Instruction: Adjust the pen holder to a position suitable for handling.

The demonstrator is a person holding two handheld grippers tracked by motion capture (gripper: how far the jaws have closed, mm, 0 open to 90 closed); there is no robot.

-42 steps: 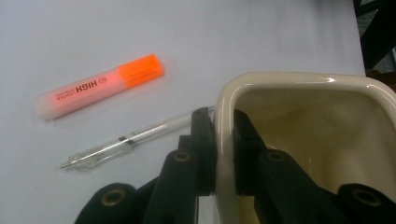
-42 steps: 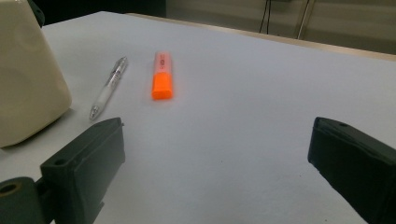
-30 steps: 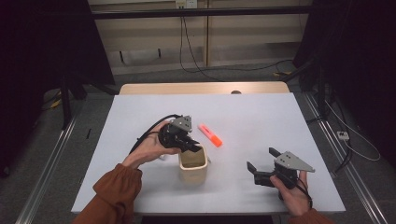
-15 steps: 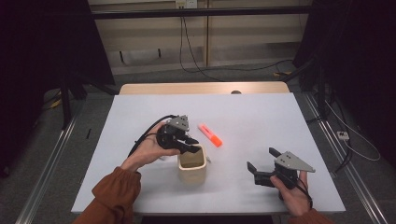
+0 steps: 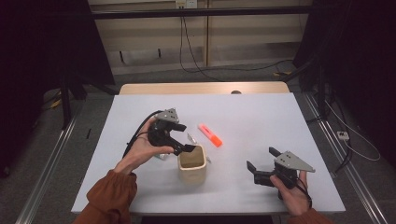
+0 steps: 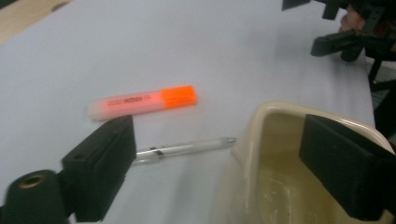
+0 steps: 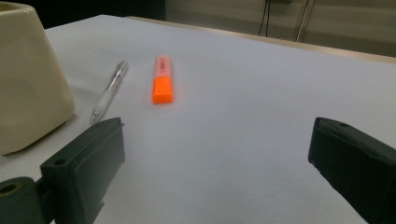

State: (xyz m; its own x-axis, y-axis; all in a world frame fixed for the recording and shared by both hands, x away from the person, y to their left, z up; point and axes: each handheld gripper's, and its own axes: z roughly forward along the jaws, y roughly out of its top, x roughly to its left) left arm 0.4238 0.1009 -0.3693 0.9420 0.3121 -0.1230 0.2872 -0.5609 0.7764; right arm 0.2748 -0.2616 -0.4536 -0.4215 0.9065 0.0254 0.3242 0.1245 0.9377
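Lab recording booth: white table ringed by black curtains, metal rails, loose floor cables.

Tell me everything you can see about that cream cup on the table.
The cream cup looks like glazed ceramic, squarish with rounded corners and walls that widen toward the base. It stands upright on the white table, open side up; what shows of the inside looks empty. The left tool hangs open over its rim, one jaw above the opening. A clear pen lies beside it, its tip close to the wall; whether they touch I cannot tell.
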